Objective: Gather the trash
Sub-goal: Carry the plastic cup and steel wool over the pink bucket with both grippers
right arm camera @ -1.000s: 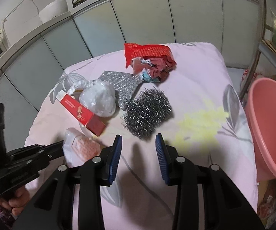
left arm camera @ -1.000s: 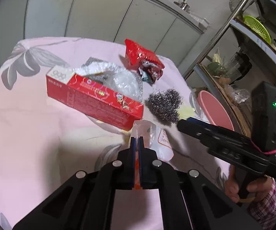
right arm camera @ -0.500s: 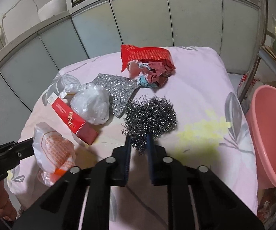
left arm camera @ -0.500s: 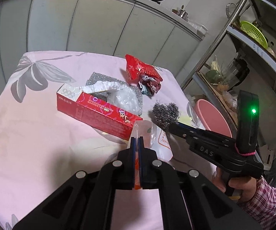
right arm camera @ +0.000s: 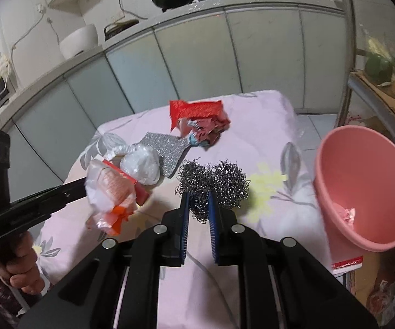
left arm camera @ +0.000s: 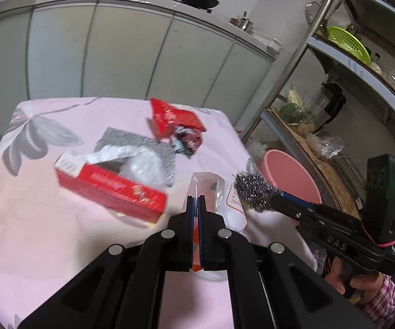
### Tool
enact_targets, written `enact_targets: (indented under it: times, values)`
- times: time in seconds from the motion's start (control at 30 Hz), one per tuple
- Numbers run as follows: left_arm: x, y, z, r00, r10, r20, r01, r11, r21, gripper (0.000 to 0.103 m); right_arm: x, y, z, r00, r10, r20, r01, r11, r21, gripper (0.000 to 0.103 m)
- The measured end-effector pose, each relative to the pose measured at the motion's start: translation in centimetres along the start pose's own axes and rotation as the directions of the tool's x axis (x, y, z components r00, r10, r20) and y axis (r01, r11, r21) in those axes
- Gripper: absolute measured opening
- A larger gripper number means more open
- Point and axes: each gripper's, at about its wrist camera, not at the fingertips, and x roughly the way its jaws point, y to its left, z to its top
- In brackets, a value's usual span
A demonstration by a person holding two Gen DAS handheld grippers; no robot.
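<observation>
My left gripper (left arm camera: 194, 201) is shut on a clear plastic wrapper with orange print (left arm camera: 211, 189), held up off the pink flowered cloth (left arm camera: 33, 233). In the right wrist view that wrapper (right arm camera: 109, 189) hangs at the left. My right gripper (right arm camera: 199, 197) is shut on a steel wool scourer (right arm camera: 225, 181), raised above the cloth. In the left wrist view the scourer (left arm camera: 252, 192) sits at the tip of the right gripper (left arm camera: 275, 200). On the cloth lie a red box (left arm camera: 109, 189), a white plastic bag (left arm camera: 142, 164), a silver sheet (left arm camera: 131, 142) and a red snack wrapper (left arm camera: 172, 118).
A pink bin (right arm camera: 367, 164) stands off the cloth's right edge with something crumpled at its bottom. Metal shelving (left arm camera: 334, 63) rises behind it. Grey cabinet doors (left arm camera: 115, 54) close off the far side. A hand in a plaid sleeve (left arm camera: 361, 282) grips the right tool.
My right gripper closed on the steel wool and lifted it off the cloth. The left gripper rose with the plastic wrapper still in it.
</observation>
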Motion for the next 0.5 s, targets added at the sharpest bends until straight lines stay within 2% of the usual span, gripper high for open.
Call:
enact_targets:
  times: [0.5]
  values:
    - [4.3,-8.9,3.1,0.994,-0.111,-0.013,0.112,0.984,0.138,0.002,-5.3,-7.8,-0.2,0.985,-0.147,0.094,0.132,0.980,0.149,0.014]
